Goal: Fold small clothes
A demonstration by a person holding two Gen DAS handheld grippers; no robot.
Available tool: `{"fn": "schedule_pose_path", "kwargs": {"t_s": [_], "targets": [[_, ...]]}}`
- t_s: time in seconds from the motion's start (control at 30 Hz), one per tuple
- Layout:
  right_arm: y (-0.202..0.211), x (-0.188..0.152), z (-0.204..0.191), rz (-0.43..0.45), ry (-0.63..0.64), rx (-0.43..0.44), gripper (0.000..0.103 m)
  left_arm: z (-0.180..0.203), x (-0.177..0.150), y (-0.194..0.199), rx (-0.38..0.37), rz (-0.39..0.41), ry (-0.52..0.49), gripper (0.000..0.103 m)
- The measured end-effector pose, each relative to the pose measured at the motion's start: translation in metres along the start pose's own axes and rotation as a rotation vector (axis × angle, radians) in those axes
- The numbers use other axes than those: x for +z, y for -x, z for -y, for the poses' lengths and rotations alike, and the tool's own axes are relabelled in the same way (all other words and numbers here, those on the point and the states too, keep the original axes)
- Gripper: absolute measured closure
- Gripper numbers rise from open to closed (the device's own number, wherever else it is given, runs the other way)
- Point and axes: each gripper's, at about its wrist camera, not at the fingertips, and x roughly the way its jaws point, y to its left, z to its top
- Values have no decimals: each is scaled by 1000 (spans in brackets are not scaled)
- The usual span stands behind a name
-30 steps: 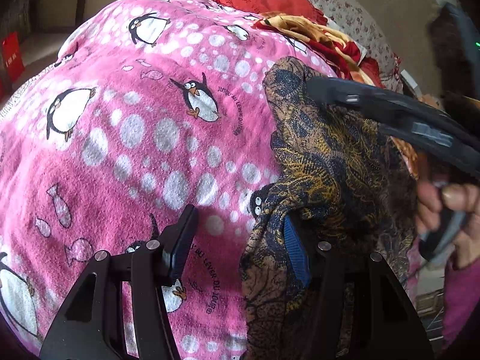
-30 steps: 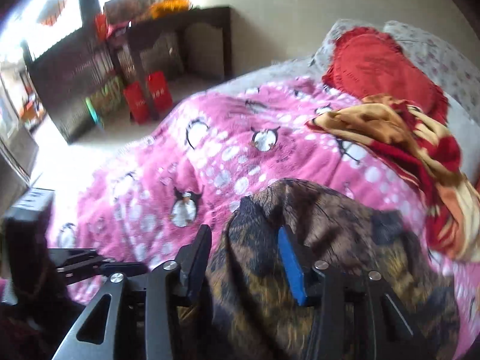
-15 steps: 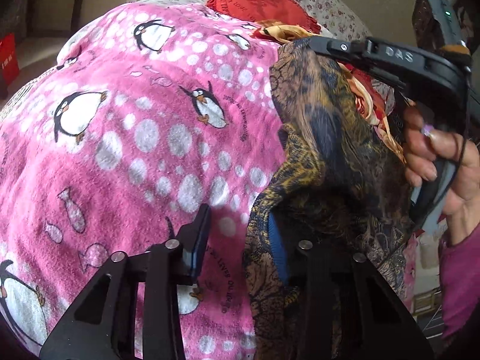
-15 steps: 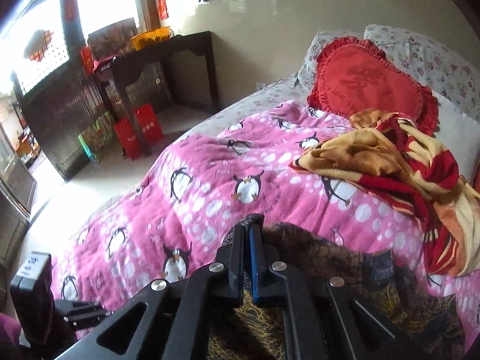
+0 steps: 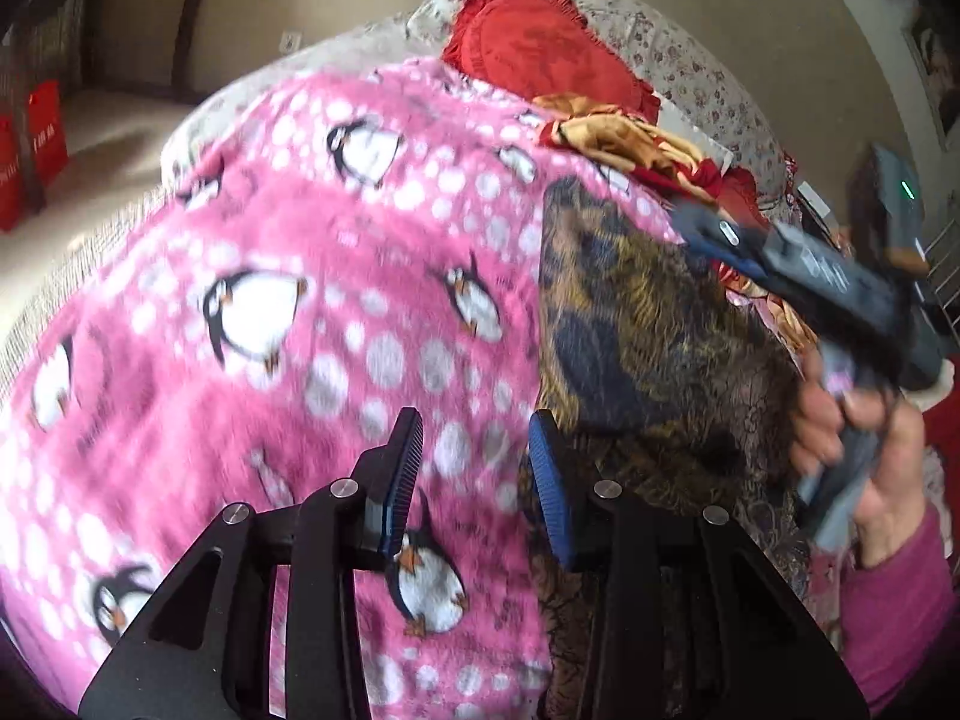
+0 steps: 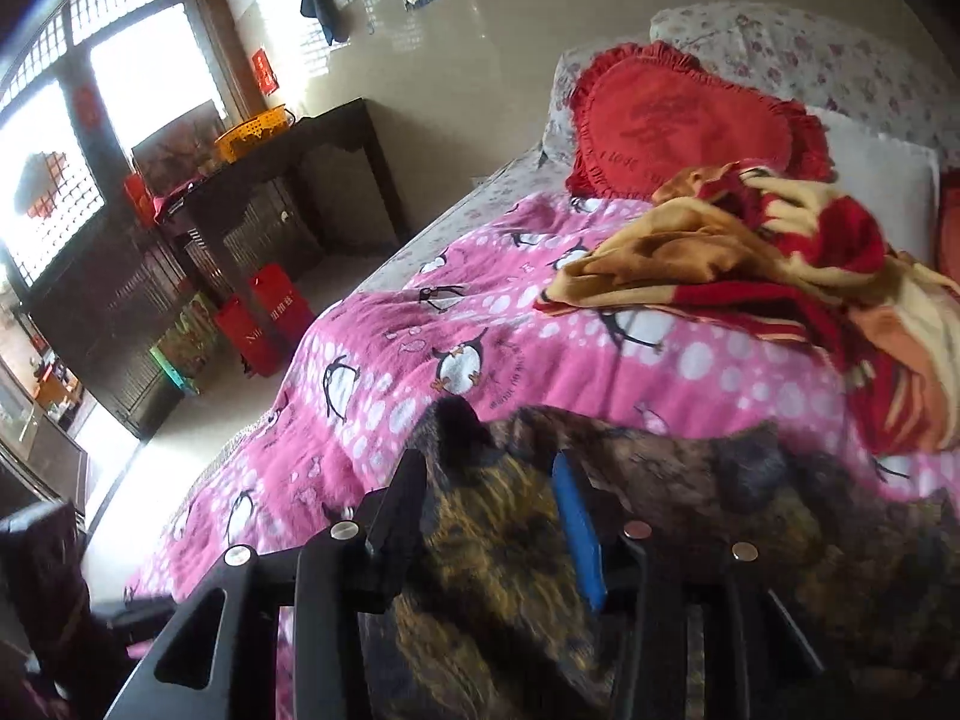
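A dark brown, gold and navy patterned garment (image 5: 648, 324) lies on the pink penguin blanket (image 5: 270, 360); in the right wrist view the garment (image 6: 690, 480) fills the foreground. My left gripper (image 5: 477, 468) is open over bare blanket, its right pad (image 5: 547, 480) at the garment's left edge, nothing between the jaws. My right gripper (image 6: 489, 492) has its jaws opening, with a loose bunch of the garment lying between them. In the left wrist view the right gripper (image 5: 699, 228) sits over the garment's far right part, held by a hand (image 5: 852, 420).
A crumpled yellow and red cloth (image 6: 780, 264) lies beyond the garment, in front of a red heart cushion (image 6: 690, 120) and floral pillows (image 6: 840, 54). The bed's left edge drops to the floor, where red bags (image 6: 258, 318) and a dark side table (image 6: 288, 180) stand.
The right gripper was shut on the garment's raised corner; its jaws now stand apart and the garment has sunk onto the blanket. The left gripper narrowed and came off the garment's edge.
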Motion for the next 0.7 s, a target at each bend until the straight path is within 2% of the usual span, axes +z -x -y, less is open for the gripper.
{"fn": "schedule_pose_path", "kwargs": {"t_s": [0.1,0.27,0.37,0.43,0.47,0.53,0.63,0.7], "targets": [[28,-27,9,-5,-3,-32,61,13,15,-7,5,10,-33,68],[16,-54,11,-63,58,-142,68,46,21,-35,7,-34,-125,68],[0,-51,21,-59,24,-141,68,60,15,-56,76,-75,-201,68],[-22,-46,28,-102,32,-199,71,60,9,-73,149,-120,-222,64],[-31,-45,35,-115,12,-223,74,58,8,-79,157,-132,-219,64],[-29,-44,37,-94,-14,-204,74,59,8,-76,155,-107,-230,64],[-10,-50,36,-98,-33,-193,73,60,9,-75,159,-118,-237,64],[6,-61,35,-87,-47,-155,71,59,9,-74,159,-120,-231,64]]}}
